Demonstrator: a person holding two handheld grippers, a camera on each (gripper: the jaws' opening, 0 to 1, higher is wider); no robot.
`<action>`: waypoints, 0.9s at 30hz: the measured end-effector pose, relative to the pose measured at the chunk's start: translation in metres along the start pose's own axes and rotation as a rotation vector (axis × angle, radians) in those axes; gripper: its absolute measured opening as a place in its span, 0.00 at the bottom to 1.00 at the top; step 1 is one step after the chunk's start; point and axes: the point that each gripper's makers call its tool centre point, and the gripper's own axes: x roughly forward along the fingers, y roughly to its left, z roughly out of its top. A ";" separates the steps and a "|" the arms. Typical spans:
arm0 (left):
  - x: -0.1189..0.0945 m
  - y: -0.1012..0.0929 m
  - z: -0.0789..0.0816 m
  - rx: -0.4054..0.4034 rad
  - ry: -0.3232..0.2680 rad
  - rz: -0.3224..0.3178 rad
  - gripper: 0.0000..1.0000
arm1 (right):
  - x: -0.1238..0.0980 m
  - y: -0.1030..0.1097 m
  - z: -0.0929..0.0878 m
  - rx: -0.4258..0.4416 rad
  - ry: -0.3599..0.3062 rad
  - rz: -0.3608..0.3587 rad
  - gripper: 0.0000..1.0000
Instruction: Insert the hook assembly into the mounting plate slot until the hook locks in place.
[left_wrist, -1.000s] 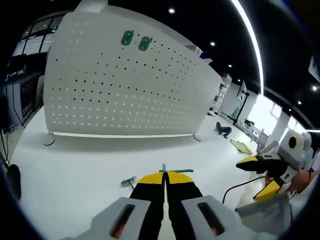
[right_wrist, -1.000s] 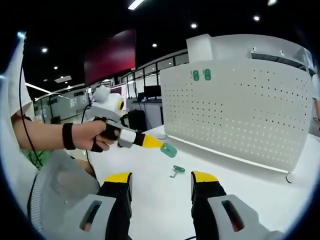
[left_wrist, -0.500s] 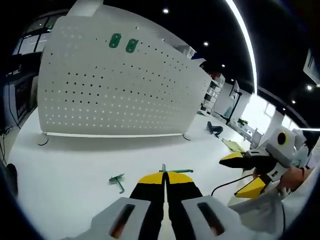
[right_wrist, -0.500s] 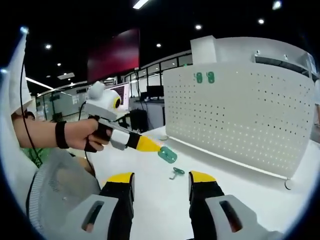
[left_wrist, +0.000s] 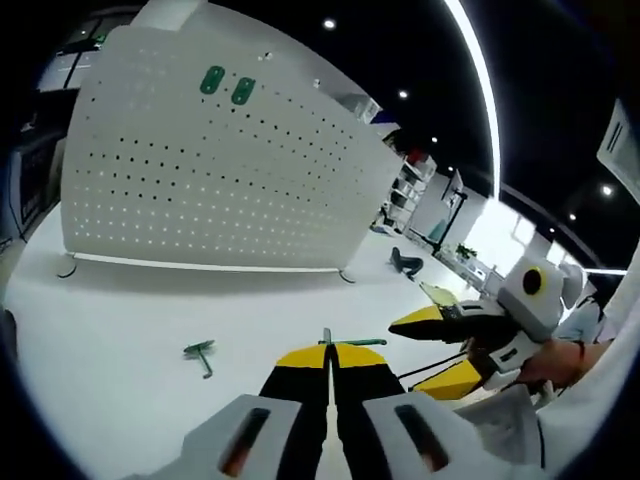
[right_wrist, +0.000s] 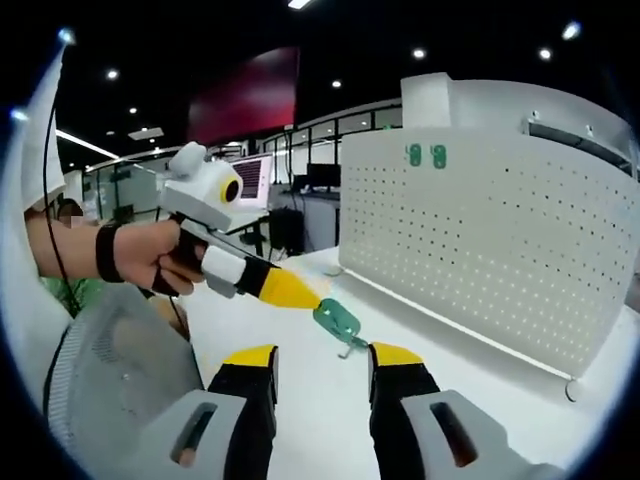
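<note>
Nearest in the left gripper view, the left hand-held gripper (left_wrist: 328, 352) has its yellow-tipped jaws pressed together on a green hook assembly (left_wrist: 352, 342), of which a thin green edge sticks out past the tips. The right gripper view shows that piece more fully: a green plate-like part (right_wrist: 337, 320) pinched at the end of the left hand-held gripper (right_wrist: 300, 297), held in the air above the white surface (right_wrist: 330, 400). The person's hand (right_wrist: 150, 262) grips the handle at the left of that view.

The right hand-held gripper (right_wrist: 320, 355) stands with its jaws apart and nothing between them; in the left gripper view it comes in from the right (left_wrist: 440, 345), also spread and empty, and just beside the left one.

Farther out, a second small green hook (left_wrist: 200, 352) lies loose on the surface (left_wrist: 130, 330), left of the held piece and well short of the board. Beyond it stands the white pegboard (left_wrist: 220, 170), upright on its feet, with two green mounting plates (left_wrist: 226, 84) fixed side by side near its top edge; the same pair shows in the right gripper view (right_wrist: 426, 155).

My reading is that the step in hand is the carry: the hook assembly is picked up but well apart from the mounting plates. The next move calls for raising it toward the top of the board, lining its tongue up with a plate slot, then pushing in until it locks. Whether the empty right hand-held gripper is needed to steady the board I cannot tell.
</note>
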 end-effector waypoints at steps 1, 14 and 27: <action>0.000 -0.001 0.000 -0.003 0.001 -0.004 0.01 | 0.000 0.000 0.000 -0.005 0.003 0.005 0.32; -0.005 -0.014 -0.009 -0.005 0.017 -0.036 0.01 | 0.006 0.003 -0.002 -0.106 0.041 0.043 0.23; -0.008 -0.019 -0.015 -0.063 0.006 -0.072 0.01 | 0.012 0.009 -0.003 -0.192 0.070 0.069 0.15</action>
